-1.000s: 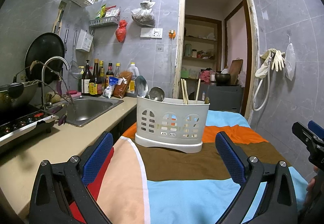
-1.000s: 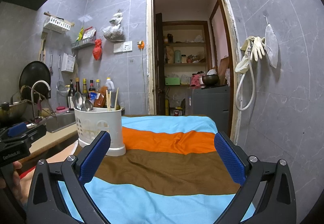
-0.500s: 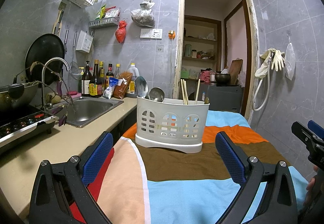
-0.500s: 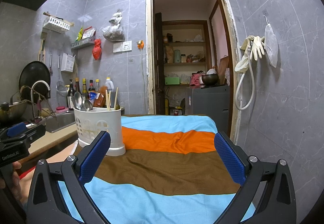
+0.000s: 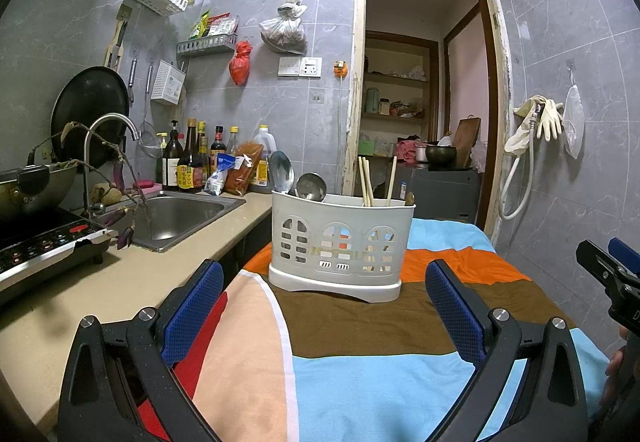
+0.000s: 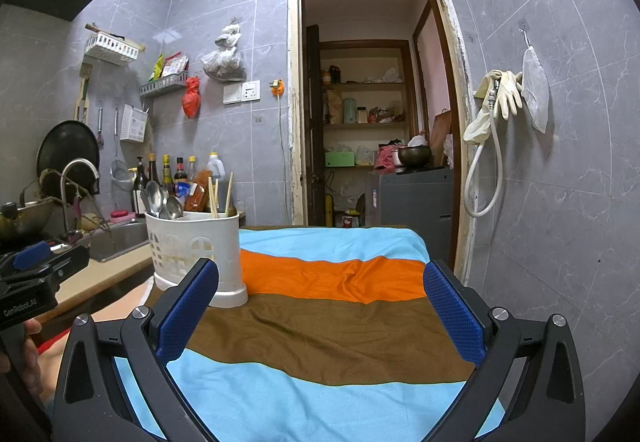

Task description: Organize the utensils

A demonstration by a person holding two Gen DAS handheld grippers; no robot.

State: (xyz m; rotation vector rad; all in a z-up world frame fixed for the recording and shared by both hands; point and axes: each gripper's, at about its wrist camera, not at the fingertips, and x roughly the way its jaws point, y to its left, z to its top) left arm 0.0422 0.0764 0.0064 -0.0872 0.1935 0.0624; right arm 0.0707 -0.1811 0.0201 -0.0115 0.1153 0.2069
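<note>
Here both claws are spread wide and hold nothing: the left gripper (image 5: pixel 324 310) hangs over the striped cloth (image 5: pixel 360 370) just short of the caddy (image 5: pixel 342 242), its blue pads (image 5: pixel 454 312) apart and touching neither caddy nor cloth, and the right gripper (image 6: pixel 320 312) hangs off to the caddy's right, equally wide, with only cloth between its fingers. The caddy stands upright on the cloth's brown and orange bands, near the counter (image 5: pixel 120 282) edge, its broad pierced face turned toward the left camera. It is white plastic, oval, with arched cut-outs in three panels and a flared base. Inside it, the spoons (image 5: pixel 282 172) sit at the counter end, handles down, bowls up and leaning a little; the chopsticks (image 5: pixel 366 182) stand at the other end, long axes near vertical, tips upward, one stick tilted away from the pair. Beyond the caddy on the counter side lies the sink (image 5: pixel 176 214) with bottles (image 5: pixel 188 158) behind it.
</note>
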